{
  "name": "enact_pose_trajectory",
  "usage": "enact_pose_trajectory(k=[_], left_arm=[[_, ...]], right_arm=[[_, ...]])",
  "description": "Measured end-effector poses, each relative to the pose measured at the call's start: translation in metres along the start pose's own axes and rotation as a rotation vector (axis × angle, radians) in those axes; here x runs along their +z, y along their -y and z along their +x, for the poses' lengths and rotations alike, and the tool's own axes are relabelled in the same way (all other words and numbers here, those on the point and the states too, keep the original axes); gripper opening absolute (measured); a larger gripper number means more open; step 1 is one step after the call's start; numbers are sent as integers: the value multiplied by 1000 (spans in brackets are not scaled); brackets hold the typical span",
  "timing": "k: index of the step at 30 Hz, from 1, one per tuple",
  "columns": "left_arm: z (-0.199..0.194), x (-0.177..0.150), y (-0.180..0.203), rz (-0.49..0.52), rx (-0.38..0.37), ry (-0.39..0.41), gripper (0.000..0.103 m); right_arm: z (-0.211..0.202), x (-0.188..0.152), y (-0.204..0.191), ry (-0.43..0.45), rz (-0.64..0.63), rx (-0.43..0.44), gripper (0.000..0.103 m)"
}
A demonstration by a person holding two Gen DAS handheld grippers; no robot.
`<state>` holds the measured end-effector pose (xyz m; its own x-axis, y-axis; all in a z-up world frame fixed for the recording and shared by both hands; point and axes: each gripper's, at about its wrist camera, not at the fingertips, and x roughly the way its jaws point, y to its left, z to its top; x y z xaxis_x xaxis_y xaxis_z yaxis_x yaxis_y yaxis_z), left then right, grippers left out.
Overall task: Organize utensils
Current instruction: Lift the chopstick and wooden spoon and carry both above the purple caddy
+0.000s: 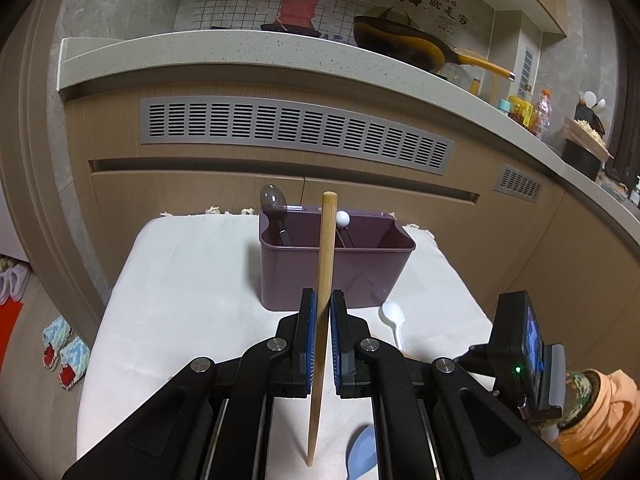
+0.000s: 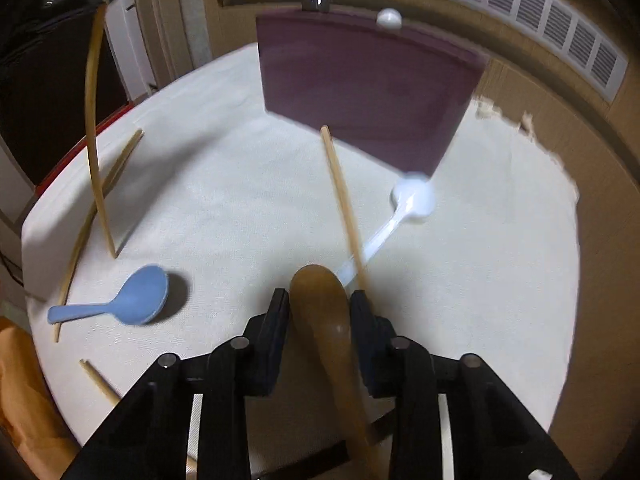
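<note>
The right tool (image 2: pixel 320 312) clamps a brown spoon (image 2: pixel 324 320) above the worktop (image 2: pixel 224 200); a blue spoon (image 2: pixel 120 300) and a white spoon (image 2: pixel 412 200) lie near the purple caddy (image 2: pixel 368 88).

I counted one purple caddy (image 1: pixel 340 276) on the cloth. Spoons came to five: a grey one (image 1: pixel 273 200) and a white-tipped one (image 1: pixel 343 219) standing in the caddy, one white (image 2: pixel 414 200), one blue (image 2: pixel 136 298), one brown (image 2: pixel 324 312). Chopsticks numbered five: one upright (image 2: pixel 94 128), one across the middle (image 2: pixel 342 200), two paired (image 2: pixel 100 208), one at the edge (image 2: pixel 98 382).
</note>
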<state>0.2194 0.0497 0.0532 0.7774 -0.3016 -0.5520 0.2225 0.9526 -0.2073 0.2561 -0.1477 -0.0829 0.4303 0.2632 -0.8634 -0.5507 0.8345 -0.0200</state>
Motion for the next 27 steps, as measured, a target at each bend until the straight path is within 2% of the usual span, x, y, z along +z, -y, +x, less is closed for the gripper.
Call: enact_pose_trajectory(k=[3,5,12,15,17,19,23,27], left_arm=[[-6,-1,0,-1,1,5,7],[-9,-1,1,-6,-1,9,7],[-28,6,8,-1,-12,57,7],[-37,20,17,23,-23,93,7],[-46,38,25,45,-32,135,7],[-61,67,35,83,-32,219,7],[-75,119,48,129,-15,338,7],[-71,158,53,164,2,422,7]], right_arm=[[-11,-5,0,24,16,-31,29],[-24,-5,3,59,45,-18,29],[-97,2,-2,244,96,17,29],[-131,15,-5,341,117,41,29],[-157,30,-4,412,127,52,29],[-188,51,1,500,147,69,29],[-244,108,13,669,161,62,29],[-267,151,26,788,175,24,29]])
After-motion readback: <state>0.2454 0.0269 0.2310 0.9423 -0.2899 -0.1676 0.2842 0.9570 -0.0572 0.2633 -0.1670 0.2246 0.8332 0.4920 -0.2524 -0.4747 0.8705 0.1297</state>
